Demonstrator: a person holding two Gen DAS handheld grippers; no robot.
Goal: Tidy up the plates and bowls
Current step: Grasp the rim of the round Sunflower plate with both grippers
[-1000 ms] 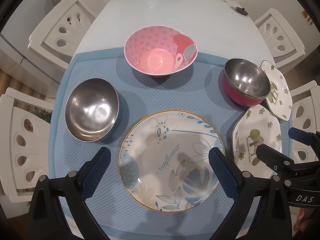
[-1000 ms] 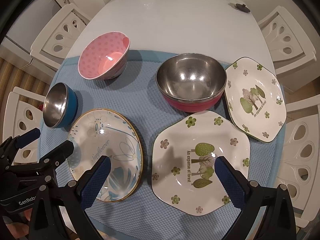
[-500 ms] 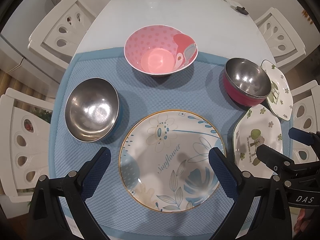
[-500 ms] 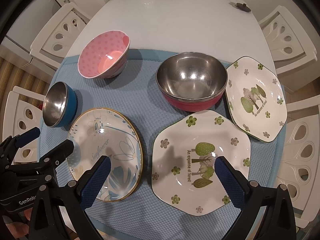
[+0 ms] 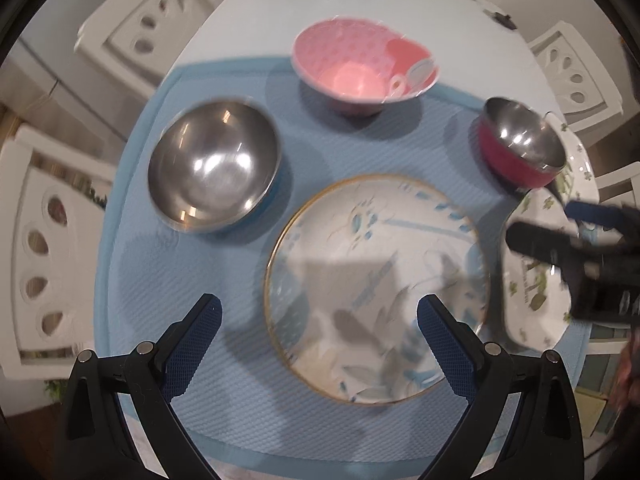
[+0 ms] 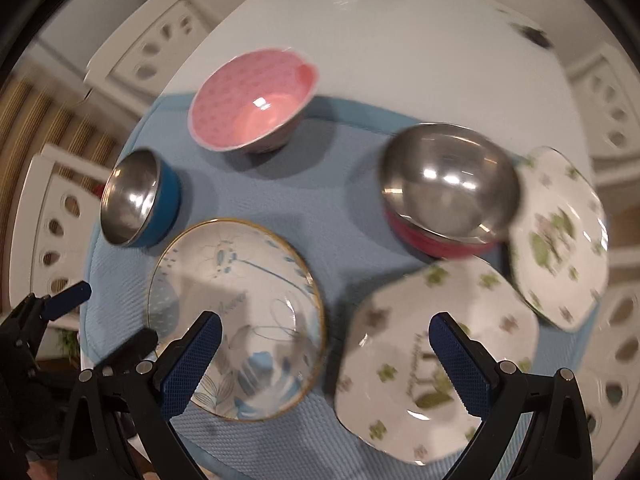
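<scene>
Both frames blurred by motion. Left gripper (image 5: 318,320) has jaws spread wide, nothing held, hovering over the near edge of the round flower plate (image 5: 378,288). Right gripper (image 6: 326,344) likewise wide apart and empty, above the gap between the round flower plate (image 6: 236,316) and the near hexagonal tree plate (image 6: 436,356).

All dishes sit on a blue textured mat (image 5: 340,152) on the white bench (image 5: 360,4). Pink dotted bowl (image 5: 362,66) at the far edge of the mat, upright. Steel bowl with blue outside (image 5: 214,166) on the left, tilted toward the camera in the left wrist view; in the right wrist view it (image 6: 136,198) sits just beside the round plate's far-left rim. Steel bowl with red outside (image 6: 448,188) on the right, just beyond the near hexagonal plate and right next to the second hexagonal tree plate (image 6: 560,236); cannot tell if the rims touch. The two hexagonal plates lie close together at the mat's right edge.

White chairs (image 5: 44,240) stand around the bench. Small dark object (image 5: 502,18) on the far right of the bench, too blurred to name. In the left wrist view the right gripper (image 5: 560,232) shows over the near hexagonal plate (image 5: 528,284).
</scene>
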